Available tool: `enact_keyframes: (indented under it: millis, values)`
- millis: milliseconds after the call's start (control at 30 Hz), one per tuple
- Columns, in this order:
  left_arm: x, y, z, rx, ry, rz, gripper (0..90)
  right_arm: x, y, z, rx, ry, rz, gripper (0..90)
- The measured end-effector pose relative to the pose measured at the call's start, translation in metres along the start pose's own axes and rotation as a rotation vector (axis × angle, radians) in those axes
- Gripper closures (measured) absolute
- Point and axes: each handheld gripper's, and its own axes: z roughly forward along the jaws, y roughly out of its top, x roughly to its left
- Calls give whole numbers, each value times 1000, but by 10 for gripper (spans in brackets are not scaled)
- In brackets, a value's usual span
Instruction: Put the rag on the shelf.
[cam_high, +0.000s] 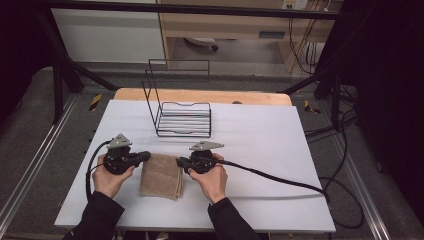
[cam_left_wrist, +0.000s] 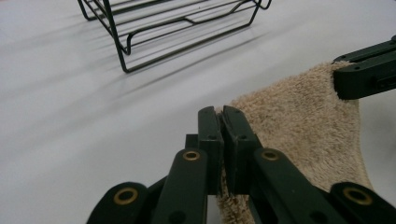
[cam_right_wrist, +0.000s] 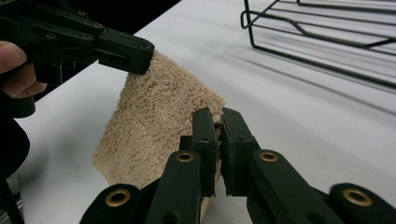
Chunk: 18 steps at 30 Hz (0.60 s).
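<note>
— Beige terry towel, folded (cam_high: 161, 175): why do the left tongs (cam_left_wrist: 221, 122) and right tongs (cam_right_wrist: 218, 122) clamp its far corners?
— Likely to lift it off the white bench (cam_high: 260, 135), near the black wire rack (cam_high: 182, 119).

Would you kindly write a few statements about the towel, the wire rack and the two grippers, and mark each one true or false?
1. The left gripper is shut on a corner of the beige towel. True.
2. The right gripper hangs open above the towel. False: its jaws are closed on the towel's other far corner.
3. The towel lies inside the black wire rack. False: it is on the white table, nearer the person than the rack, and apart from it.
4. The rack holds nothing. True.
5. The two grippers grip the same corner. False: they grip opposite corners of the towel's far edge.
</note>
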Motion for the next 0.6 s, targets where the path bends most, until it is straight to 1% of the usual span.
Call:
enact_keyframes:
  millis: [200,233,400,467,600]
  values:
    - [-7,5,-9,-27,15,22,865,2,5,-8,-26,-1,-20,854]
    - [-8,6,-9,-31,10,25,865,2,5,-9,-31,-2,-25,854]
    - [-13,9,-14,-62,7,15,865,3,10,-17,-48,-2,-37,854]
    - [-15,11,-16,-70,12,23,865,4,12,-21,-55,-3,-41,854]
    - [-19,14,-20,-94,7,23,865,4,15,-26,-66,-7,-61,855]
